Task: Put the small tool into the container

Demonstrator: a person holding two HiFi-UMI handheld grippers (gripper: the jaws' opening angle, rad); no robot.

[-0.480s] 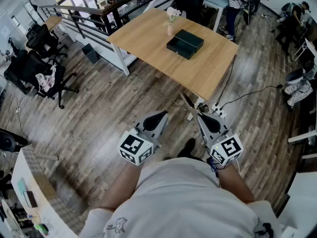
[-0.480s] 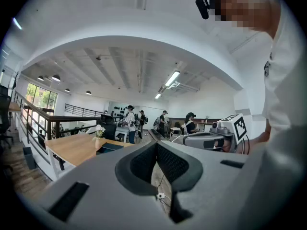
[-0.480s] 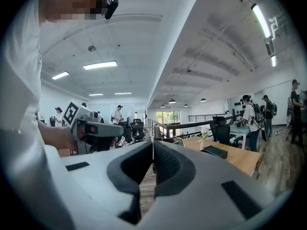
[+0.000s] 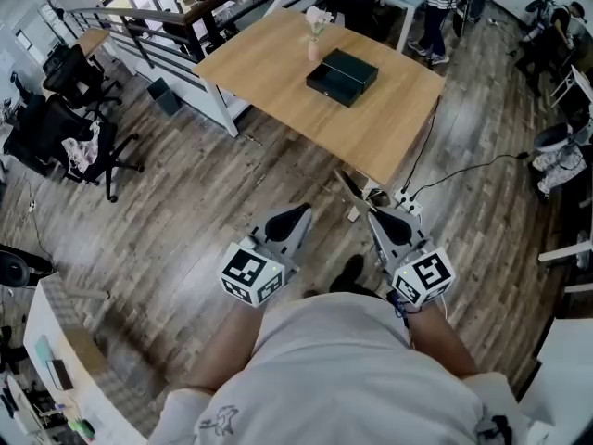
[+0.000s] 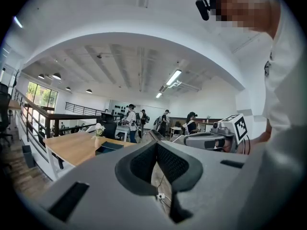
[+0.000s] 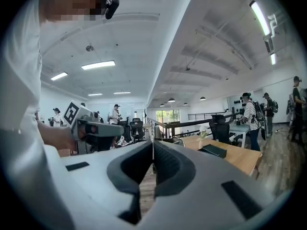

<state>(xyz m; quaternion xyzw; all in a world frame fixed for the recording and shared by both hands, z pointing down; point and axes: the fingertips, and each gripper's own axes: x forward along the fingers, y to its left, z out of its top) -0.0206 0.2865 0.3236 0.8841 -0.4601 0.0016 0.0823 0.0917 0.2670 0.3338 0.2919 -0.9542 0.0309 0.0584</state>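
Note:
A dark rectangular container (image 4: 342, 77) lies on the wooden table (image 4: 269, 72), beside a small vase of flowers (image 4: 316, 46). The table stands well ahead of me, across bare floor. My right gripper (image 4: 372, 213) is shut on the small tool (image 4: 350, 185), a thin dark piece that sticks out past its tips to the upper left. In the right gripper view the tool (image 6: 153, 152) shows edge-on as a fine line between the closed jaws. My left gripper (image 4: 301, 213) hangs beside it at waist height, shut and empty. The container (image 5: 109, 148) also shows in the left gripper view.
A power strip with cables (image 4: 408, 207) lies on the wooden floor just ahead of the right gripper. Office chairs (image 4: 65, 128) stand to the left, and a railing (image 4: 139, 26) runs behind the table. People (image 4: 435, 7) stand at the far desks. A white desk (image 4: 56, 341) is at lower left.
The table and container sit slightly higher and further left in the head view. Both grippers keep the same pose, and the tool stays in the right one.

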